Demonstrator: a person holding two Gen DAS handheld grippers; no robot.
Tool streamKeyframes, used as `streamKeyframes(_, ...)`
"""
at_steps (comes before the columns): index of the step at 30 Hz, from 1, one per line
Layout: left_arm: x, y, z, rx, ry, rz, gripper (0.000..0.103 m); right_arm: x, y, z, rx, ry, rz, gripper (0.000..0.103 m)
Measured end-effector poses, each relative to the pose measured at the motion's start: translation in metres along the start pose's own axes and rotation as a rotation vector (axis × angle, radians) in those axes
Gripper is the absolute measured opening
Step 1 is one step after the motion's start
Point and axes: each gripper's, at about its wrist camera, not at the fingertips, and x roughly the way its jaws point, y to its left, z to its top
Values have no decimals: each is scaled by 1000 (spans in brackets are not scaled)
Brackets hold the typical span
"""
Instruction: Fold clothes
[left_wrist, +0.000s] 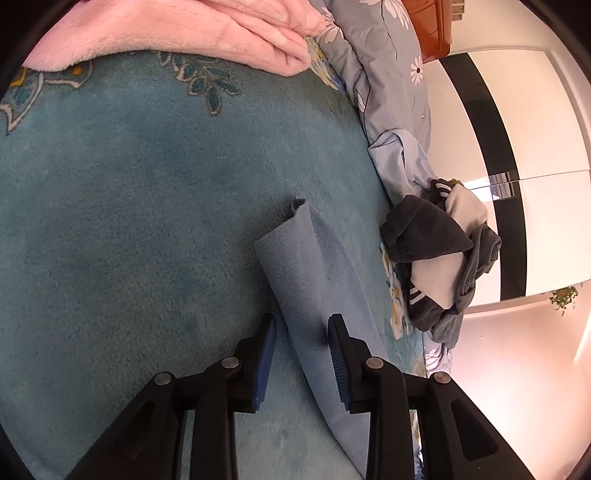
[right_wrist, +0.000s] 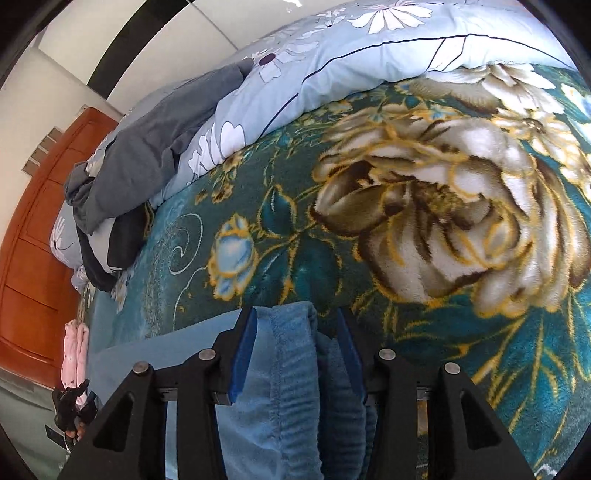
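A light blue garment (left_wrist: 306, 280) lies on the teal plush blanket (left_wrist: 129, 206), one edge rolled up into a fold. My left gripper (left_wrist: 302, 325) is open, its blue pads on either side of that fold, close above the blanket. In the right wrist view my right gripper (right_wrist: 295, 325) is open around the bunched waistband end of the blue garment (right_wrist: 288, 376), which fills the gap between the pads. The cloth spreads to the left behind the fingers.
A pink fleece (left_wrist: 177, 33) lies at the far edge of the blanket. A dark grey and white heap of clothes (left_wrist: 439, 254) sits to the right. A floral duvet (right_wrist: 369, 48) and grey clothes (right_wrist: 147, 147) border the flowered blanket (right_wrist: 424, 203). A wooden headboard (right_wrist: 33, 251) stands left.
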Motion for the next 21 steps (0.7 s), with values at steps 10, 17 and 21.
streamKeyframes(10,2,-2,0,14,-2,1,38,-36,15,-15,-54,-73,49,25)
streamKeyframes(17,8,-7,-1,37,0,11,43,-34,-13,-22,33,-67,-79,25)
streamKeyframes(21,5,-7,-1,39,2,15,43,-20,-31,-30,119,-76,-38,27)
